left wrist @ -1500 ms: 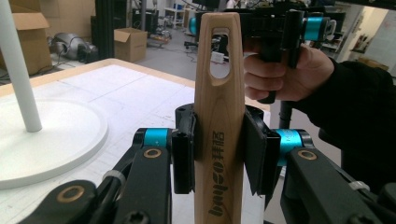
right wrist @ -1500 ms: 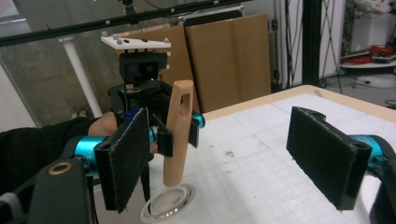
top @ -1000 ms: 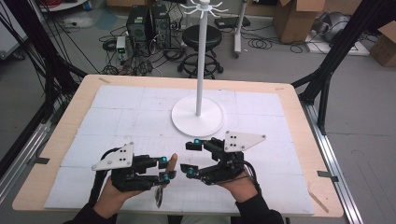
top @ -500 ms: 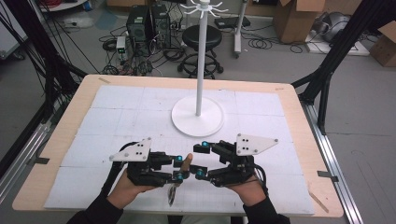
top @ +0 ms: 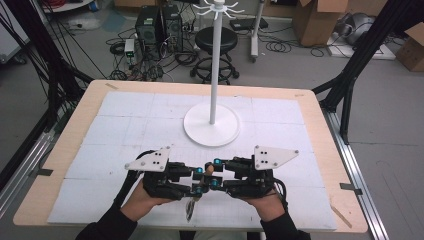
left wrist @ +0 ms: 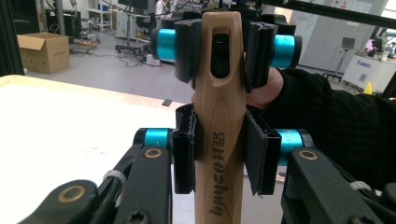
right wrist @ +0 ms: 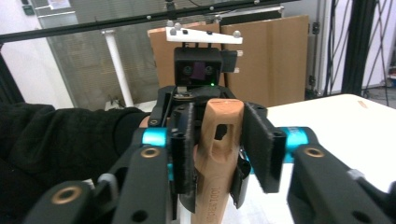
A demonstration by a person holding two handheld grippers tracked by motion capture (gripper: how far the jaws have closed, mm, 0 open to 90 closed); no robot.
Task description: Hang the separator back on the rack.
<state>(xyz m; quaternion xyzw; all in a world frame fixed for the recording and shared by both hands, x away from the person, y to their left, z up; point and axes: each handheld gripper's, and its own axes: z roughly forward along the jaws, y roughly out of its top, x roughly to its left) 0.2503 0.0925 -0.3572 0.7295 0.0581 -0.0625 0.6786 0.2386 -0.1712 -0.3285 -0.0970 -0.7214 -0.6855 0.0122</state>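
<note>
Wooden handle (left wrist: 219,140) bears dark printed lettering along its length, brand not clearly readable; slot cut near its tip. Handle stands between both grippers at near middle of bench (top: 75,150), metal end hanging over near edge. Left gripper (left wrist: 219,149) fingers (left wrist: 184,154) closed on handle's middle. Right gripper (right wrist: 219,149) fingers (right wrist: 183,144) partly open around slotted end, one pad apart from wood. White stand (top: 211,125) farther off.

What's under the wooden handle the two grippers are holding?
Under the wooden handle a shiny metal end hangs down over the white table cover. Its shape is unclear; the left gripper and right gripper cover the handle.
</note>
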